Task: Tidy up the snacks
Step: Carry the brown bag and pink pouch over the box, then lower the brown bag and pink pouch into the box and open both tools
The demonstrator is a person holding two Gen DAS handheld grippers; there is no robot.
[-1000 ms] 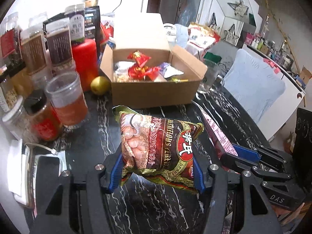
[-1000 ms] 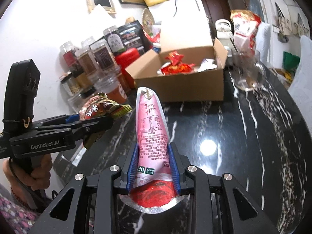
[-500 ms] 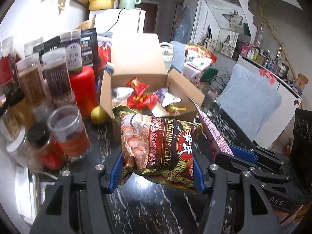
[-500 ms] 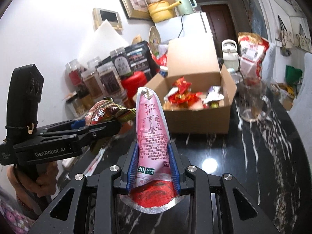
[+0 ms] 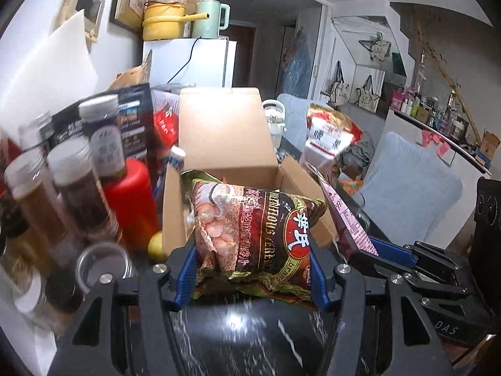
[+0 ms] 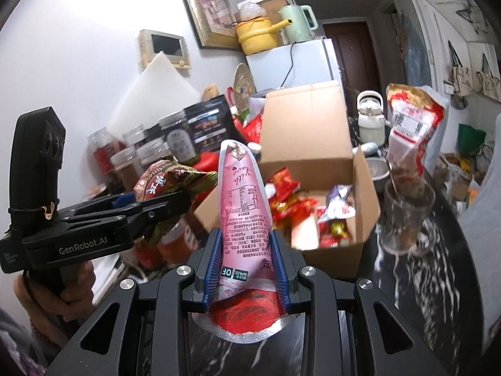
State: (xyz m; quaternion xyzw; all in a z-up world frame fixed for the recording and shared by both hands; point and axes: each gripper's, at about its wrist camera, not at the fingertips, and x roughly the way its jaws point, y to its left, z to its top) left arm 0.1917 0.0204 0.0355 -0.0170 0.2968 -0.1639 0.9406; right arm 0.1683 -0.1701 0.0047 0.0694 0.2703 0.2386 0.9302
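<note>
The left gripper [image 5: 252, 269] was clamped on 1 brown snack bag [image 5: 250, 235], held above the black marble table [image 5: 250, 338] in front of the open cardboard box [image 5: 225, 144]. That bag hid the box's inside in the left wrist view; only the right wrist view showed the red and silver wrappers [image 6: 300, 210] piled in the box. The right gripper [image 6: 245, 266] was clamped on 1 pink pouch [image 6: 244, 200], standing upright between its blue pads, short of the box. The right view also showed a hand [image 6: 62, 294] on the left gripper's handle and 1 glass [image 6: 407, 219] holding a red-and-white bag [image 6: 410, 125]. The left view alone showed 1 lemon [image 5: 155, 246] beside a red bottle [image 5: 131, 206].
</note>
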